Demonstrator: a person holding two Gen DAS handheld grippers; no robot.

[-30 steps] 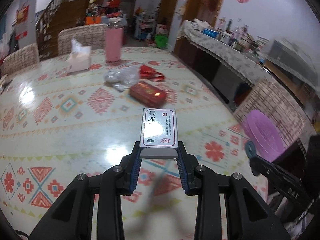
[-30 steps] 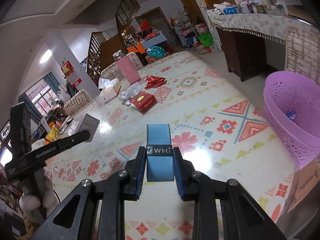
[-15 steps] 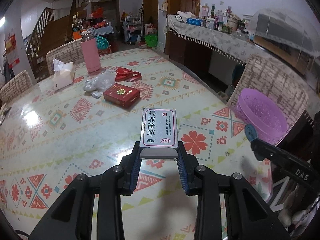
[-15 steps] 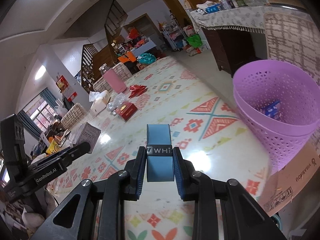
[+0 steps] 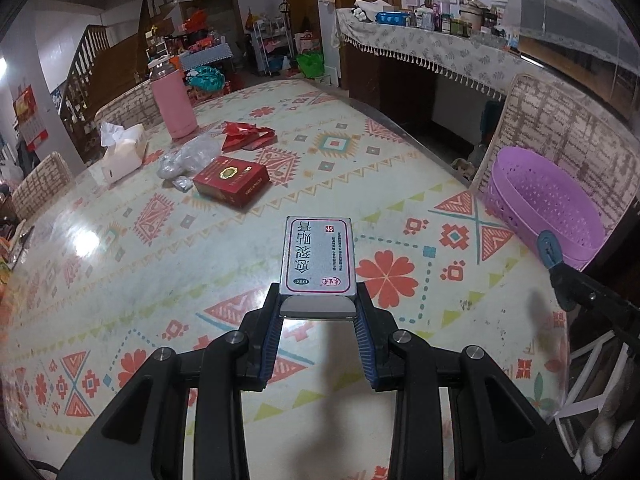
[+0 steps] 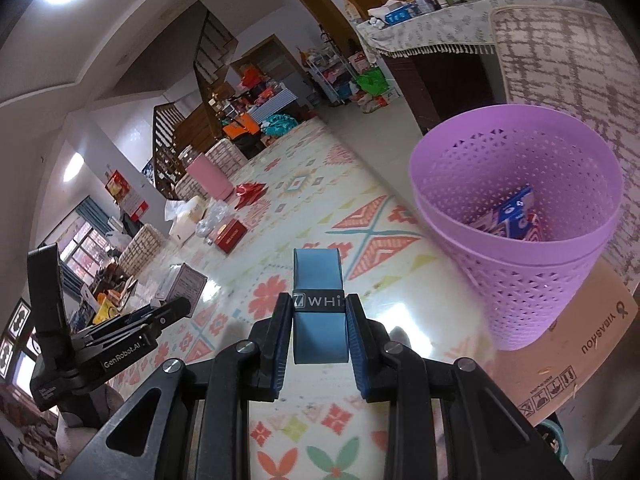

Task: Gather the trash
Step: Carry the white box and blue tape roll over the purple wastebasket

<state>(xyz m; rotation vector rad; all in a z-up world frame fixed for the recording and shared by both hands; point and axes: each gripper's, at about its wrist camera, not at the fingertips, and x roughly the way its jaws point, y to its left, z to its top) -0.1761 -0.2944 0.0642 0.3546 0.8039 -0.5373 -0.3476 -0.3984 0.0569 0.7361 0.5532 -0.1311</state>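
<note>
My left gripper [image 5: 318, 312] is shut on a grey medicine box [image 5: 318, 256] with a red border, held above the patterned table [image 5: 120, 264]. My right gripper [image 6: 318, 320] is shut on a blue box [image 6: 318, 284] with a black band, just left of the purple basket [image 6: 516, 280]. The basket stands on a cardboard box [image 6: 580, 344] past the table's edge and holds a blue and red packet [image 6: 516, 216]. It also shows in the left wrist view [image 5: 548, 204], far right. A red box [image 5: 231, 179], clear plastic wrap [image 5: 188, 156] and red wrapper [image 5: 246, 136] lie on the table.
A pink flask [image 5: 173, 100] and a tissue box [image 5: 122, 152] stand at the table's far side. Woven chairs [image 5: 568, 128] ring the table. A sideboard [image 5: 432, 52] with bottles is at the back right. The left gripper's body [image 6: 92, 344] shows in the right wrist view.
Both grippers have moved right toward the purple basket with their boxes still held. The basket now looms larger and closer in both views.
</note>
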